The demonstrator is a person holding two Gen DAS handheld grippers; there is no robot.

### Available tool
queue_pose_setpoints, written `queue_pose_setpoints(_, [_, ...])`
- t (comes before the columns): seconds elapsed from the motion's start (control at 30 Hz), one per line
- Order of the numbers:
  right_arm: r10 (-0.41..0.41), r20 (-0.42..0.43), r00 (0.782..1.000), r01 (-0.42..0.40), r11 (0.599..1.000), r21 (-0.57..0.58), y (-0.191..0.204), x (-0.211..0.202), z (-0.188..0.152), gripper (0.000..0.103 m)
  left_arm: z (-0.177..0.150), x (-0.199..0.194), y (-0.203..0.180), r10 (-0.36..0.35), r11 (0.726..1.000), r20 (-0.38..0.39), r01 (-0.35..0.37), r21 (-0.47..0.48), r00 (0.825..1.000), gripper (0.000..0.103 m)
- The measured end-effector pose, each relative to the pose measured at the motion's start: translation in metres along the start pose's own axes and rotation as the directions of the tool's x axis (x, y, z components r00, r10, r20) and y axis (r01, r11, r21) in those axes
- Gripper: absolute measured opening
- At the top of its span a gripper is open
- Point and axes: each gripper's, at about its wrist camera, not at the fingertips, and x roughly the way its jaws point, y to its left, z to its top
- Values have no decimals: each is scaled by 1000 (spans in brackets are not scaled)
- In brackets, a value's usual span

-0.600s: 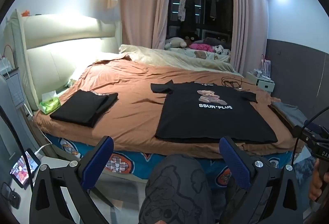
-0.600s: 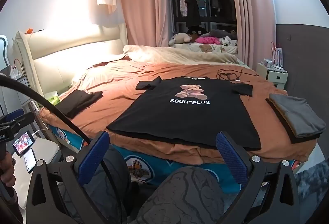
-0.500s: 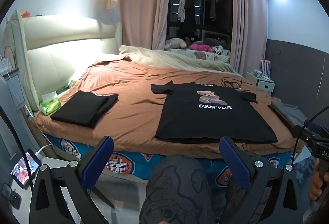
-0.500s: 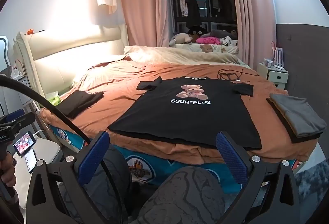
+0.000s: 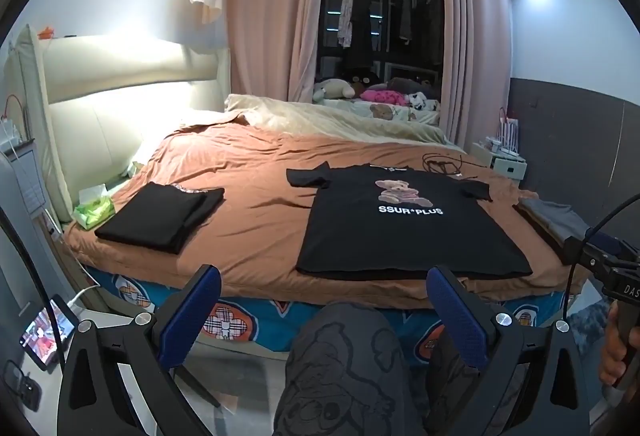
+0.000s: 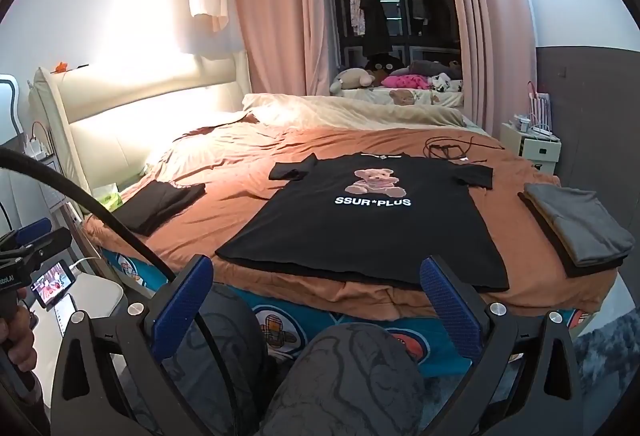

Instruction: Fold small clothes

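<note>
**Black tee laid flat on the bed, both grippers wide and empty**

Where the brown bedspread [image 5: 256, 195] meets the near edge of the bed, we see the black T-shirt [image 5: 400, 232] spread flat and face up, its teddy-bear print and the words "SSUR*PLUS" readable, collar toward the far side and hem close to the mattress edge. Both short sleeves lie out to the sides; the one on the headboard side is creased over on itself.

We hold the left gripper [image 5: 324, 310] low in front of the bed, short of the hem, its blue-padded fingers [image 5: 192, 312] spread wide with nothing between them. Our right gripper [image 6: 316, 302] sits likewise short of the hem, jaws wide apart and empty, touching no cloth.

Toward the headboard [image 5: 120, 87] side lies a folded black garment [image 5: 160, 215], well apart from the tee, with a green tissue pack [image 5: 94, 209] just beyond it. On the opposite side rests a folded grey stack [image 6: 576, 228], near the sleeve but not touching it. A black cable [image 6: 448, 149] lies coiled on the spread beyond the collar. Our patterned trouser knee [image 5: 340, 368] shows below the grippers, and a lit phone [image 5: 48, 332] stands by the bedside.
</note>
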Motion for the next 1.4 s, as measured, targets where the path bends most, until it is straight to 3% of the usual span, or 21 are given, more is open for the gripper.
queue_pose_setpoints(1.4, [-1,25,1000,1,1000,6,8,-2,-4,103,-5,-17,9,-34,999,54,34,9,998,103])
